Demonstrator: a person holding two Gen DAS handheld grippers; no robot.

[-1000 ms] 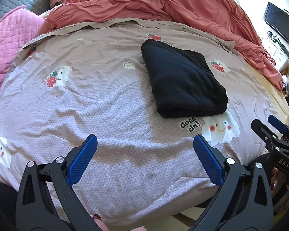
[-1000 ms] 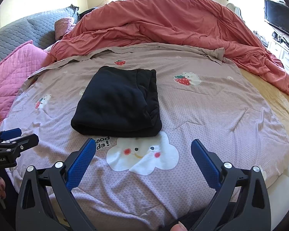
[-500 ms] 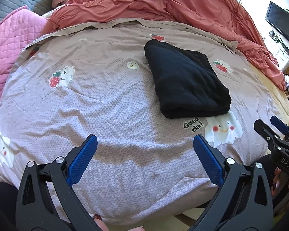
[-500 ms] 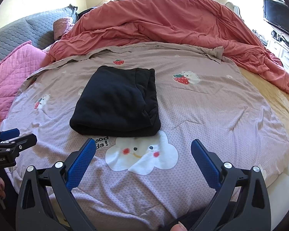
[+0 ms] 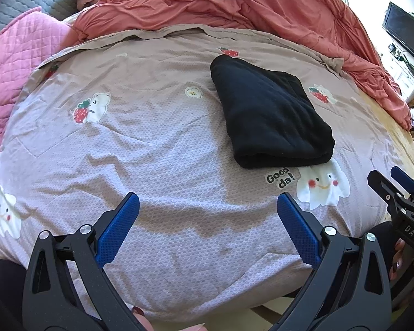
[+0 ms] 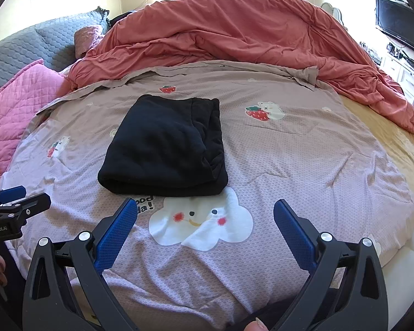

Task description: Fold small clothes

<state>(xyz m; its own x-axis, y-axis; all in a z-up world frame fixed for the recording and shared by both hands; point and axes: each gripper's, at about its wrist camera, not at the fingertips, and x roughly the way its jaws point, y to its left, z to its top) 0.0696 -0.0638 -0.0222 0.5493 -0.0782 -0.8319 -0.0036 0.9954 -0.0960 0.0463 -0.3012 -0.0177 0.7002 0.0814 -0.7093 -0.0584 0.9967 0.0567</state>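
The bed (image 6: 331,171) fills the room, its mauve cartoon-print sheet smoothed into a working surface, presumably why the coral duvet (image 6: 248,30) is heaped back toward the head end and the pink pillow (image 6: 16,107) pushed to the left edge. Around the middle of the bed, just beyond a white cloud print, lies the black garment (image 6: 162,149), already folded into a thick, neat rectangle; the folding looks finished. The left tool (image 5: 208,220) and right tool (image 6: 204,222) hover apart over the foot edge, both released, jaws spread wide, grasping nothing.
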